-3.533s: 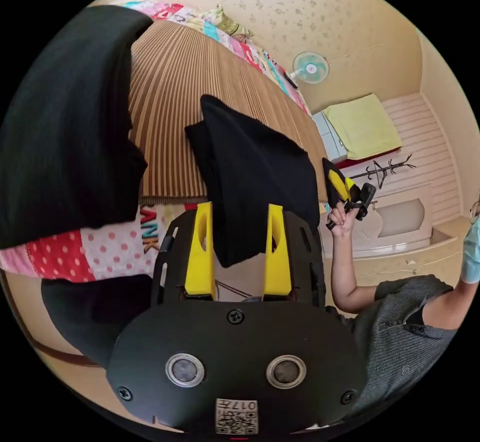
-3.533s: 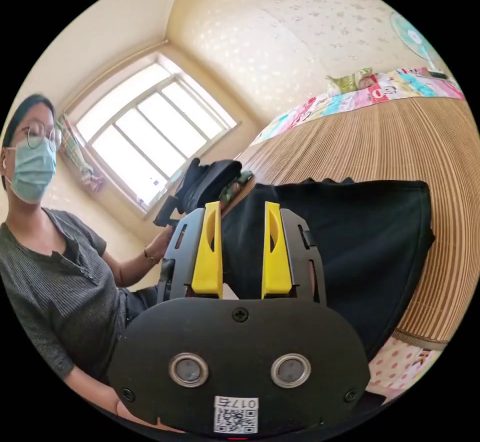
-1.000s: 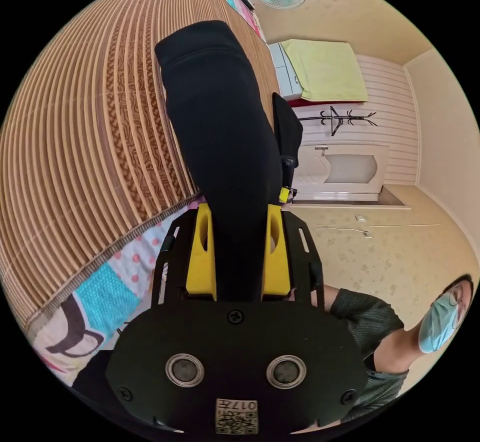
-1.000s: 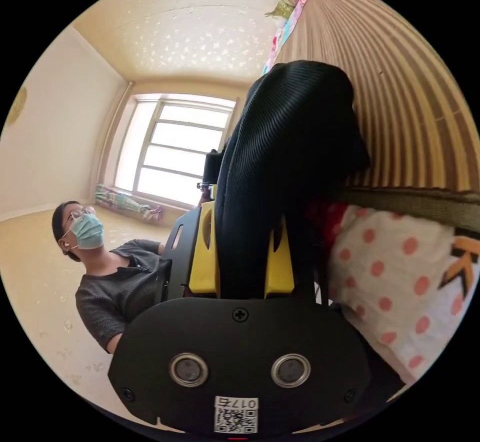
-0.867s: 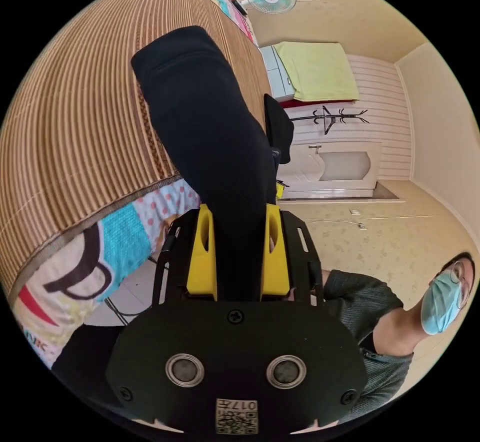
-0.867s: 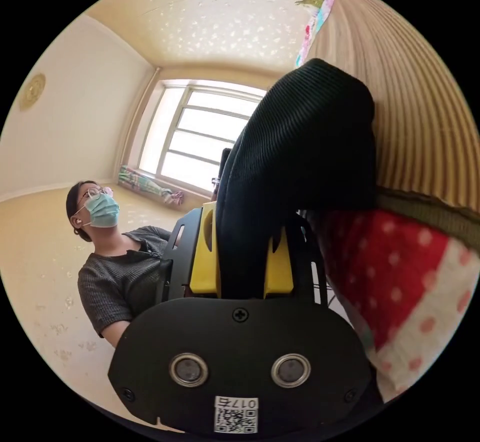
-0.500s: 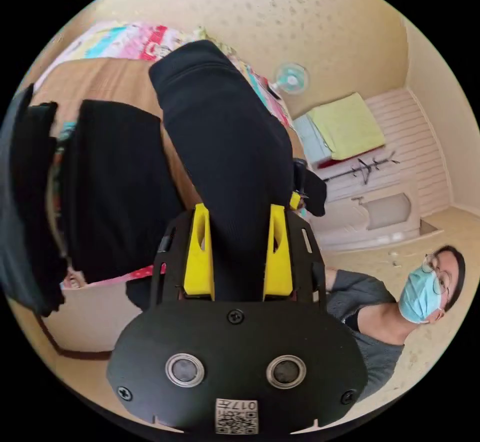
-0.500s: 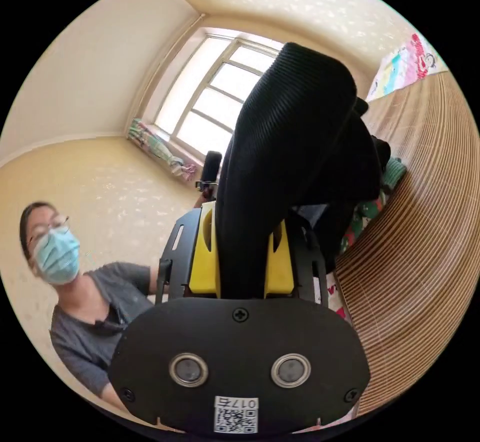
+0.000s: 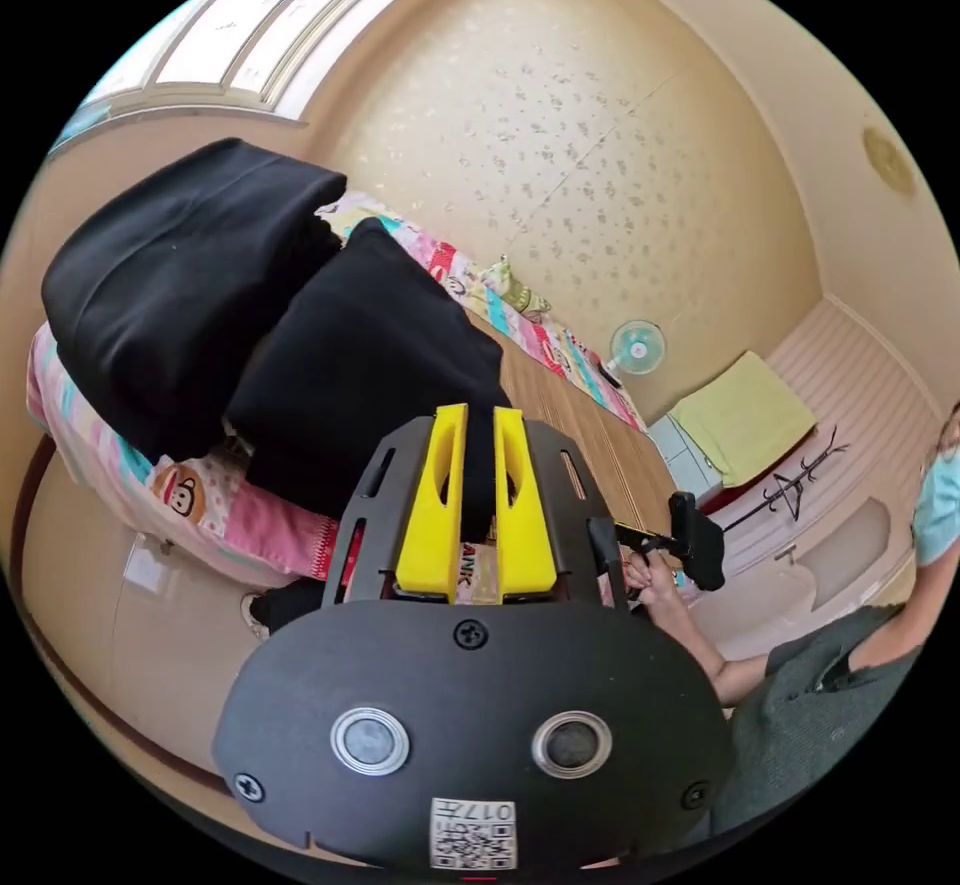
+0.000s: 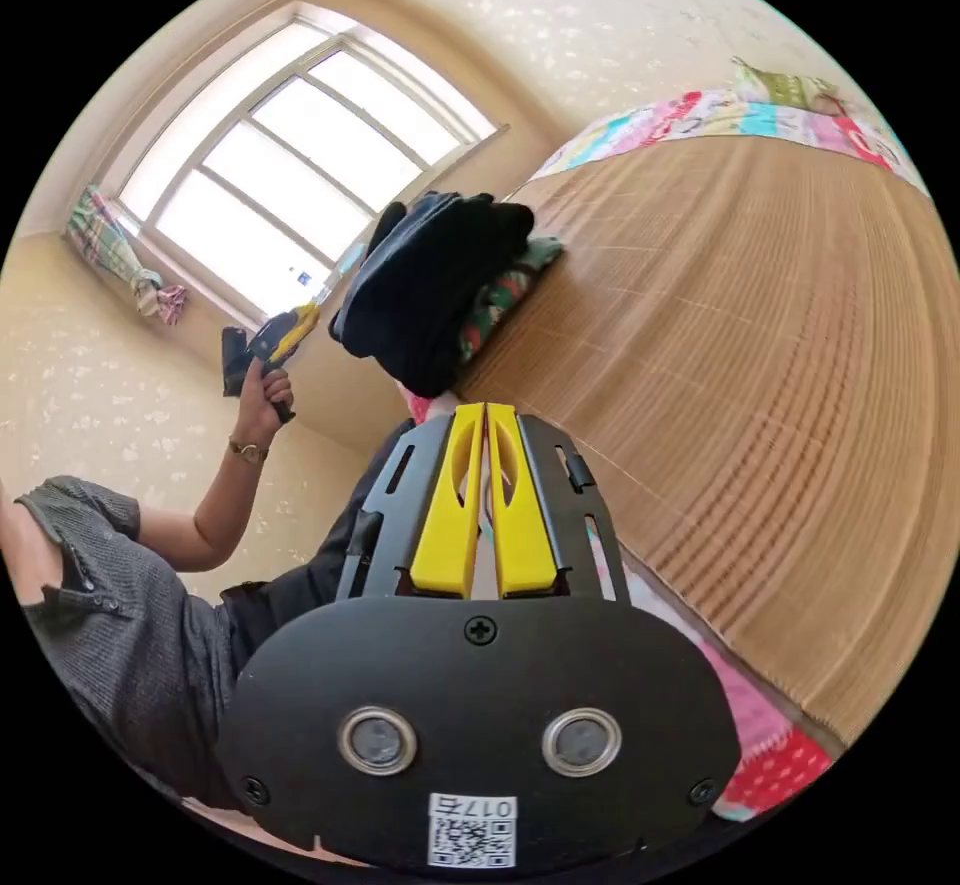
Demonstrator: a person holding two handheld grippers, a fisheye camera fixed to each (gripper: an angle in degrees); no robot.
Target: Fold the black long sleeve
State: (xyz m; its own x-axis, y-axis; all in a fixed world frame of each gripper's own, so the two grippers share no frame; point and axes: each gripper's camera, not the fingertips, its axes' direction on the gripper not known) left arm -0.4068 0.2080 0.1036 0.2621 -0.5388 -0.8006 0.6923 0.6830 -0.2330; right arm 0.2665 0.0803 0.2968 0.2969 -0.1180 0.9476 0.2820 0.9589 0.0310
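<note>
Left claw [image 9: 476,415] nearly together, yellow jaws with a narrow gap, nothing clamped between them. Right claw [image 10: 486,413] pressed together, empty, poised over the woven bed mat [image 10: 760,345]. Black long sleeve [image 9: 360,365] folded and resting on the bed's edge, against a stack of dark folded clothes [image 9: 180,275]; seen again by the window [image 10: 435,275].

My left gripper [image 9: 476,425] hid the near edge of the folded black long sleeve [image 9: 360,365]; whether its jaws pinched cloth was unclear.
</note>
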